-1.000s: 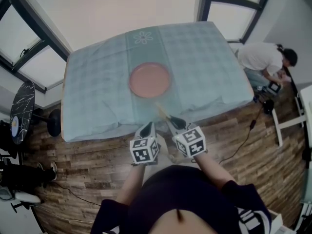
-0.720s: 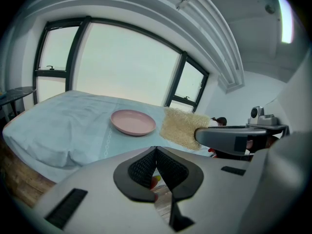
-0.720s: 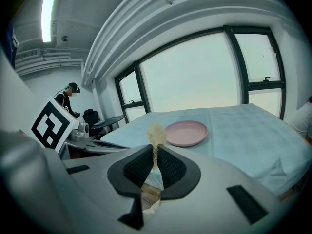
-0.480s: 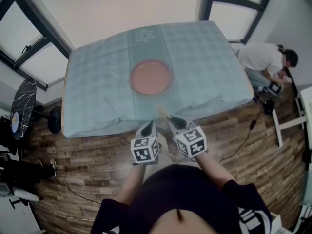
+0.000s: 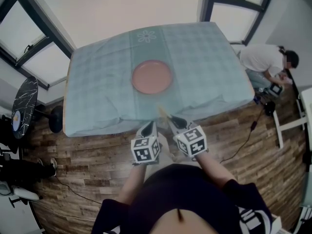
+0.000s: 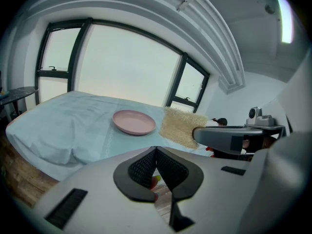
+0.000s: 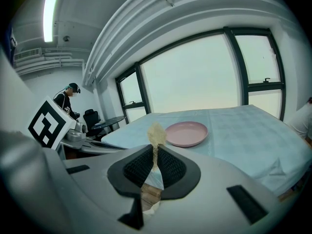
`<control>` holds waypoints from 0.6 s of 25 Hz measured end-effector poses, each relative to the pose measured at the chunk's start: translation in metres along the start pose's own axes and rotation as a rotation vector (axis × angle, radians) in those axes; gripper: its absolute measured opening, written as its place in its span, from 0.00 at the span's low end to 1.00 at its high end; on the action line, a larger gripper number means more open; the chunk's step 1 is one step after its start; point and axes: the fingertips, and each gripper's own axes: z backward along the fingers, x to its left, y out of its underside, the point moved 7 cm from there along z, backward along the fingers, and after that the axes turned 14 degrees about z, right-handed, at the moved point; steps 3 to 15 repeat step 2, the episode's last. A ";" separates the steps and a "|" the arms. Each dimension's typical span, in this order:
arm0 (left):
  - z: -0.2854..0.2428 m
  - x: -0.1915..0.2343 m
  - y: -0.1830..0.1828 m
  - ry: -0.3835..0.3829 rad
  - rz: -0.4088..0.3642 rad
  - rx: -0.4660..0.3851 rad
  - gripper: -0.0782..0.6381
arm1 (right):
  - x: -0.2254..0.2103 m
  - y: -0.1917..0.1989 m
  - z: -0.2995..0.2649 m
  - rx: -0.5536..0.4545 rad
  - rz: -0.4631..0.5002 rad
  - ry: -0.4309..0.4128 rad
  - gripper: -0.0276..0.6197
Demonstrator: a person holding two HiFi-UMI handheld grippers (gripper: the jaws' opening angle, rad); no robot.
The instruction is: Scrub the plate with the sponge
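Jaws of the right tool (image 7: 155, 150) pinch a thin tan fibrous sponge (image 7: 156, 133) short of the table's (image 5: 229, 94) near edge; the left tool (image 6: 155, 152) beside it is closed on nothing. A round pink plate (image 5: 152, 77) lies mid-table on pale blue checked cloth (image 5: 97, 91), well apart.

plate (image 5: 151, 77): middle of the worktop (image 5: 97, 96)
sponge (image 5: 161, 112): in right gripper (image 5: 174, 121), at near edge, before plate
left gripper (image 5: 148, 126): just left of right gripper
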 end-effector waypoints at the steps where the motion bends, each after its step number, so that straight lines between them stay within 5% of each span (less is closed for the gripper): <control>1: 0.000 0.000 0.000 0.000 0.000 0.000 0.12 | 0.000 0.000 0.000 0.000 0.001 0.000 0.10; 15: 0.001 0.000 0.001 0.001 0.000 0.000 0.12 | 0.001 0.000 0.000 -0.001 0.001 0.000 0.10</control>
